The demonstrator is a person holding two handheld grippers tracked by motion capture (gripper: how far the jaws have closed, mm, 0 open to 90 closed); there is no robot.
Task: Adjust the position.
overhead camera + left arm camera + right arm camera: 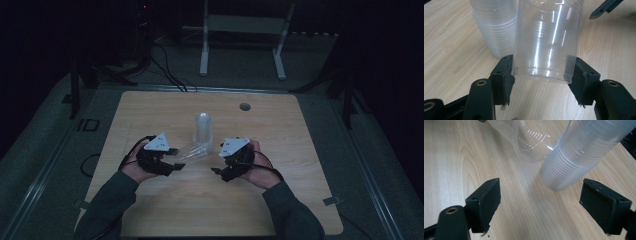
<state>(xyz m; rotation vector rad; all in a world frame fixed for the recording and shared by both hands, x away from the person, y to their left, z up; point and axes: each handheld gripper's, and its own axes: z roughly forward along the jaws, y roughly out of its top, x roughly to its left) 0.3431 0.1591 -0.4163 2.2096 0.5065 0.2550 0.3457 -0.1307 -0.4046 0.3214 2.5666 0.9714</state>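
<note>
Jaws of my left gripper (541, 75) clamp the base of a single clear plastic cup (547, 42), which lies tilted on its side with its mouth toward one o'clock, just beside the upside-down stack of cups (203, 130) that stands near the centre of the wooden table (150, 210). My right gripper (540, 202) holds nothing and sits at about four o'clock from that stack, apart from it, its pads standing wide with bare tabletop between them.
</note>
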